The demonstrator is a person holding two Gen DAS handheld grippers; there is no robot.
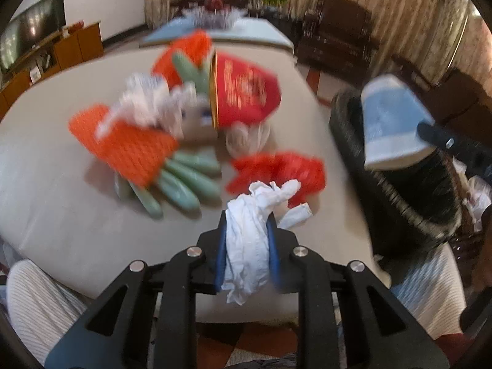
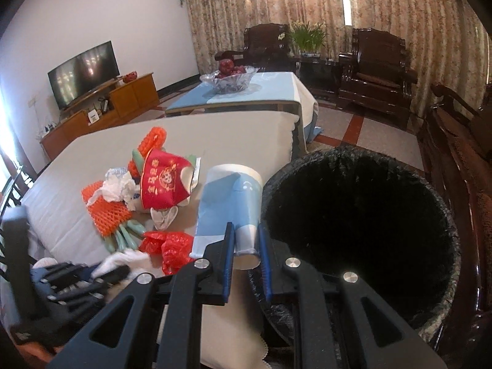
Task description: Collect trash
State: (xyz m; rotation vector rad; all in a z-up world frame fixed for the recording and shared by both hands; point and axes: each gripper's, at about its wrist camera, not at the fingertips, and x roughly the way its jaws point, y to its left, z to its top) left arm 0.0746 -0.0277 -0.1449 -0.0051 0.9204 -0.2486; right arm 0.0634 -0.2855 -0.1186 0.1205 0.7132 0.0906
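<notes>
The left gripper (image 1: 247, 233) is clamped on a crumpled white tissue (image 1: 250, 246), held above the near edge of the cream-covered table (image 1: 61, 215). The right gripper (image 2: 246, 246) squeezes the narrow base of a blue-and-white paper cup (image 2: 230, 203), flattened and tilted, just beside the rim of the black-lined trash bin (image 2: 363, 230), which stands off the table's right edge.

Past the tissue, the remaining litter lies in one heap on the table: a crumpled red plastic bag (image 1: 276, 169) nearest, then two orange foam fruit nets (image 1: 123, 144), a cluster of pale green foam pieces (image 1: 184, 181), a red paper cup with gold print (image 1: 246, 92) lying on its side, a second white tissue wad (image 1: 147, 101) and a small translucent wrapper (image 1: 246, 138). The left view is blurred, so finer items cannot be counted.

Farther off, a blue-clothed table (image 2: 261, 89) carries one glass fruit bowl (image 2: 229, 81). Two dark wooden armchairs (image 2: 375, 70) flank a potted plant (image 2: 307, 38) before the curtains; a television (image 2: 83, 72) stands on a wooden cabinet (image 2: 123, 101) at left.
</notes>
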